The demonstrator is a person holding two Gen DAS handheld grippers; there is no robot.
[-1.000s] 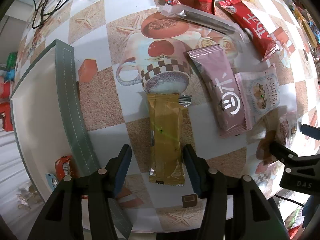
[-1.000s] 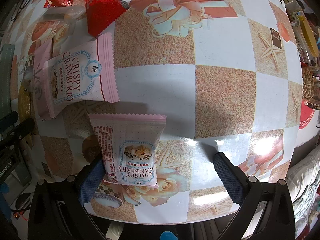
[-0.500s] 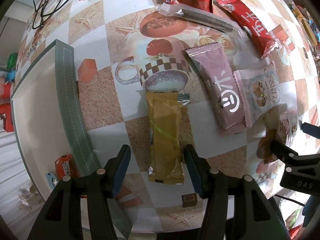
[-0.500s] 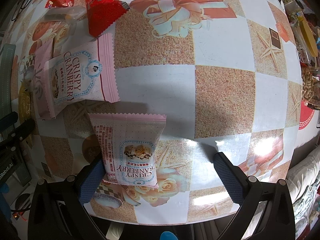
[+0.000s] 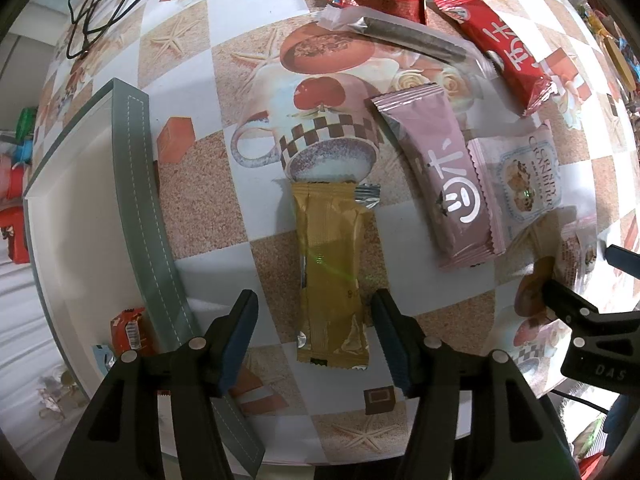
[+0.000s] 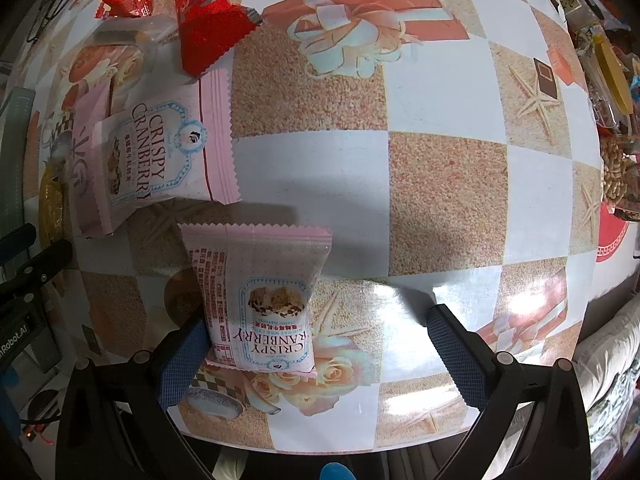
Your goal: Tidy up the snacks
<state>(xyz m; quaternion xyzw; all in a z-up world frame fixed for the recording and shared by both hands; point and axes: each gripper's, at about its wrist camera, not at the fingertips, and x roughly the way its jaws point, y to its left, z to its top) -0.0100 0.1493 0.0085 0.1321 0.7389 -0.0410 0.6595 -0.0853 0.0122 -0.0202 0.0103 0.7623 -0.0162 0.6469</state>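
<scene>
Still — left gripper [image 5: 314, 330] astride gold packet [image 5: 330, 276], unchanged.

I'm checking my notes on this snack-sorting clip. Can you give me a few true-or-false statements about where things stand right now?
1. The left gripper is open around the gold bar. True.
2. The gold bar lies inside the tray. False: it lies on the tablecloth, beside the tray.
3. The right gripper is shut. False: its jaws are wide apart.
4. Two Crispy Cranberry packets are on the table. True.
</scene>
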